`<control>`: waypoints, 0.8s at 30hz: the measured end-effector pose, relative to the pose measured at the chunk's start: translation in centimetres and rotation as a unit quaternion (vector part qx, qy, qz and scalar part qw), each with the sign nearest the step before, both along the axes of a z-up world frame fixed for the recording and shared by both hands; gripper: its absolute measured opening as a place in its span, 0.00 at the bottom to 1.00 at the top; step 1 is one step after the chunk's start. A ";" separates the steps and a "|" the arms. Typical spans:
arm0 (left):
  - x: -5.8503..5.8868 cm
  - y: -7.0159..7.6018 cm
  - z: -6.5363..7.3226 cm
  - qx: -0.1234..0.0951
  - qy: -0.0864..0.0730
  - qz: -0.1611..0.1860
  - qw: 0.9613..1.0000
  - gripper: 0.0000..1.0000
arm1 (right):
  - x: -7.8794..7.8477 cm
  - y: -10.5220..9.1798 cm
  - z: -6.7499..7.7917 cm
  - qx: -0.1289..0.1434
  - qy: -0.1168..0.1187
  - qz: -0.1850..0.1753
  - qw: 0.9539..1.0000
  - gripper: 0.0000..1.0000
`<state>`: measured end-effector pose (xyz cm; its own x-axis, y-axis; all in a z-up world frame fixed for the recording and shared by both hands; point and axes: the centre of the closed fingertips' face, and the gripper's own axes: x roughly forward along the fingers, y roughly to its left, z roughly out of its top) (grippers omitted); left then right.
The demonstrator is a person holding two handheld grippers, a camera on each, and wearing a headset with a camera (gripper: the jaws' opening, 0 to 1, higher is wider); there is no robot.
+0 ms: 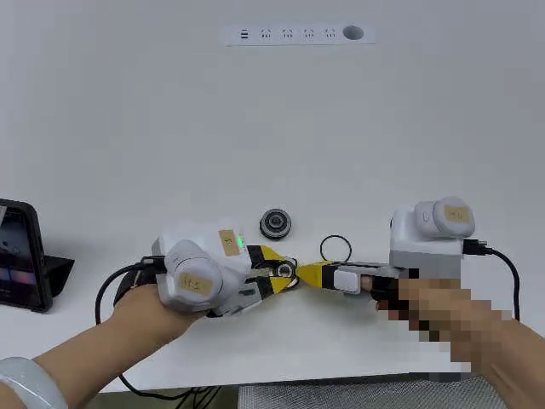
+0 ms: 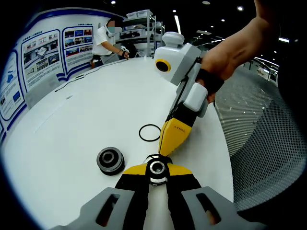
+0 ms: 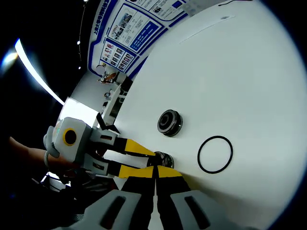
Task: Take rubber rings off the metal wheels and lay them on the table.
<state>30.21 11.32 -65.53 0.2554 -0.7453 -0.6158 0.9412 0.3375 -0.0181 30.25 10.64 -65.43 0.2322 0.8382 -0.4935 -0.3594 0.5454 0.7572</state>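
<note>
Pwr strip [image 1: 298,34] far back, tablet [image 1: 17,256] at left.

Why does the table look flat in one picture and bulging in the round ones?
Head view: soft, even light, table flat and nearly shadowless. Left gripper view: fisheye lens bows the table's edge. Right gripper view: same bowing, rolled sideways, a light streak glaring upper left.

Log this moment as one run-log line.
left gripper: shut on held wheel | right gripper: shut, tip at held wheel | loose ring: flat on table | second wheel: on table
</note>
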 end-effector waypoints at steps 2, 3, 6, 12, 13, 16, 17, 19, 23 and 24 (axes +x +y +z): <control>0.0 0.0 0.0 0.000 0.000 0.000 1.000 0.13 | 0.0 0.0 0.0 0.000 0.000 0.000 1.000 0.01; 0.0 0.0 0.0 0.000 0.000 0.000 1.000 0.13 | 0.0 0.0 0.0 0.000 0.000 0.000 1.000 0.01; 0.0 0.0 0.0 -0.001 0.000 0.000 1.000 0.13 | -0.1 0.1 0.2 0.002 -0.002 0.001 1.000 0.01; 0.0 0.0 0.0 -0.001 -0.001 -0.001 1.000 0.13 | -0.2 0.7 0.8 0.015 -0.004 0.004 1.000 0.01; 0.0 0.0 0.0 -0.001 -0.001 0.000 1.000 0.13 | -0.2 0.8 1.0 0.019 -0.005 0.006 1.000 0.01; 0.0 0.0 0.0 0.000 -0.001 0.000 1.000 0.13 | -0.3 1.2 1.3 0.023 -0.009 0.009 1.000 0.01; 0.0 0.0 0.0 0.000 -0.001 0.000 1.000 0.13 | -0.3 1.2 1.3 0.024 -0.006 0.007 1.000 0.01; 0.0 0.0 0.0 0.001 -0.001 -0.001 1.000 0.13 | -0.3 1.1 1.3 0.025 -0.006 0.004 1.000 0.01; 0.0 0.0 0.0 0.002 -0.002 -0.001 1.000 0.13 | -0.1 0.4 1.1 0.019 -0.007 -0.004 1.000 0.01; 0.0 0.0 0.0 0.003 -0.002 -0.001 1.000 0.13 | 0.0 0.3 1.0 0.016 -0.006 -0.007 1.000 0.01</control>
